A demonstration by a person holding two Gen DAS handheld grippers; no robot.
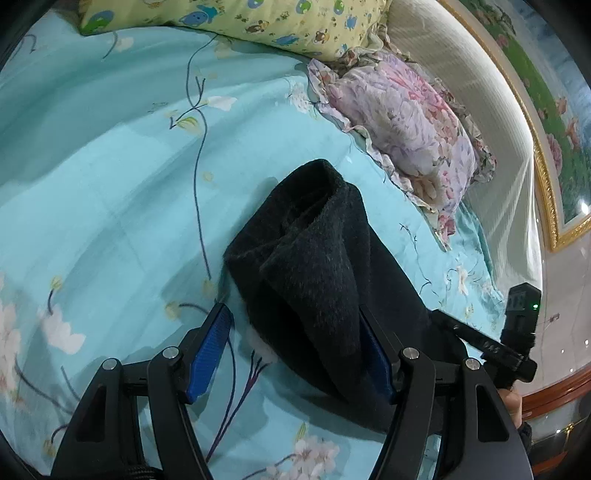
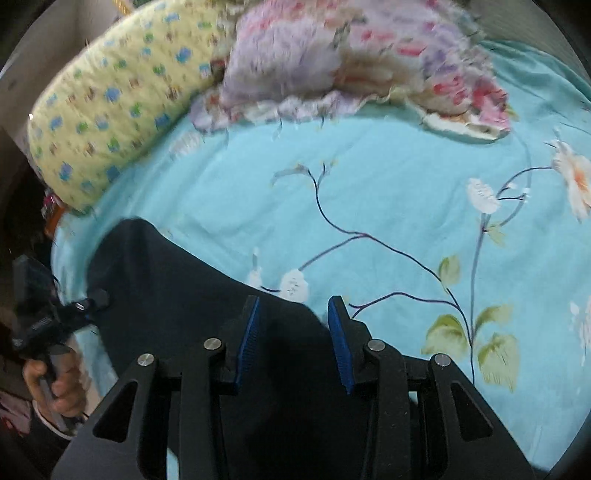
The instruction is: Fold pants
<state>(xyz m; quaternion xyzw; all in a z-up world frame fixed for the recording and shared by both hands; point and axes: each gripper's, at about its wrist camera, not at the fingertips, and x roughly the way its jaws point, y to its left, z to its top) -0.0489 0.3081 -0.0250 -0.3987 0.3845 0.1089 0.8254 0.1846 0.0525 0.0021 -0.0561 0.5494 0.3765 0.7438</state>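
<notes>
The dark navy pants (image 1: pixel 314 266) lie bunched on the light blue floral bedsheet (image 1: pixel 110 184), with the fuzzy grey lining turned out at the far end. My left gripper (image 1: pixel 295 325) is open, its jaws wide, and the pants lie between and over its right finger. In the right wrist view the pants (image 2: pixel 177 295) spread under my right gripper (image 2: pixel 293 314), which is open with the cloth between its blue pads. The right gripper also shows in the left wrist view (image 1: pixel 517 332), and the left gripper shows in the right wrist view (image 2: pixel 40 317).
A yellow patterned pillow (image 1: pixel 240 22) and a pink-purple floral pillow (image 1: pixel 406 129) lie at the head of the bed. A cream headboard (image 1: pixel 461 74) stands behind them. The bedsheet (image 2: pixel 369 203) stretches to the right.
</notes>
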